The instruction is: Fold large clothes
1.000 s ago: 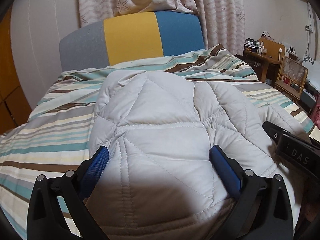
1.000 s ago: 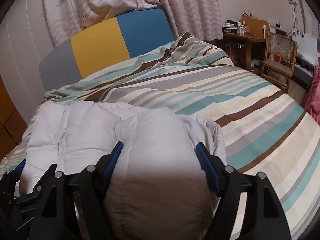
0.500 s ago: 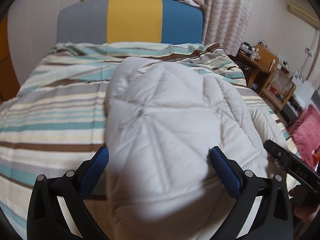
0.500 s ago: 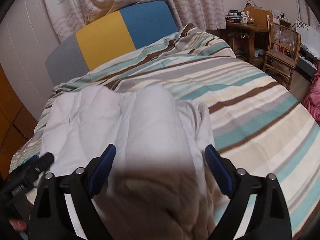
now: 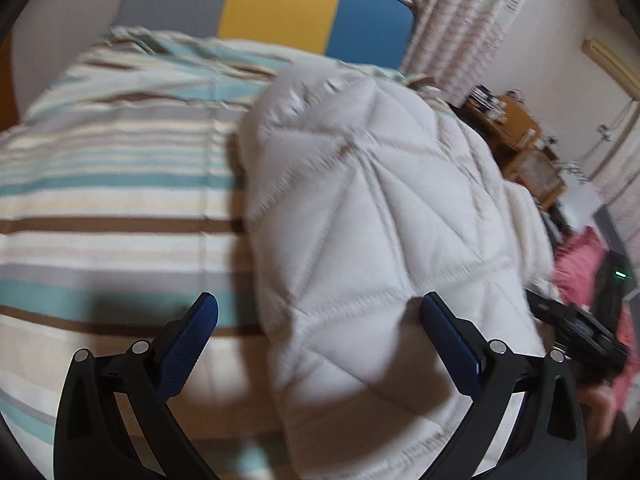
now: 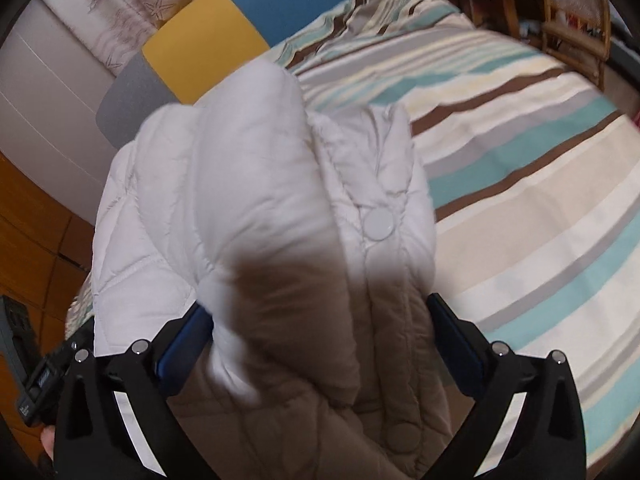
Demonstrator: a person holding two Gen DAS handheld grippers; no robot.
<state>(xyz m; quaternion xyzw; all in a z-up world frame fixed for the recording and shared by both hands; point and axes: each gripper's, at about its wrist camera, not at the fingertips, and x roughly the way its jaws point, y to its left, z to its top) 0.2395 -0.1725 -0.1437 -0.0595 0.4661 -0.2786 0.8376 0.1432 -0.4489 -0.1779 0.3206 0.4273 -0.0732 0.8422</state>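
The jacket (image 5: 372, 220) lies on the striped bedspread (image 5: 120, 184), its long axis running from 6 toward 12 o'clock, away from both grippers. The left gripper (image 5: 320, 320) gapes wide; the padding touches only its right finger, at 3 o'clock, so nothing is pinched. The right gripper (image 6: 320, 320) also stands wide, with the jacket's snap-button (image 6: 378, 224) edge bunched between its fingers; real hold cannot be told.

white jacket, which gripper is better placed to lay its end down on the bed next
Probably right: the right gripper brackets the white jacket with both pads touching it. The left gripper's left pad stands clear of the fabric.
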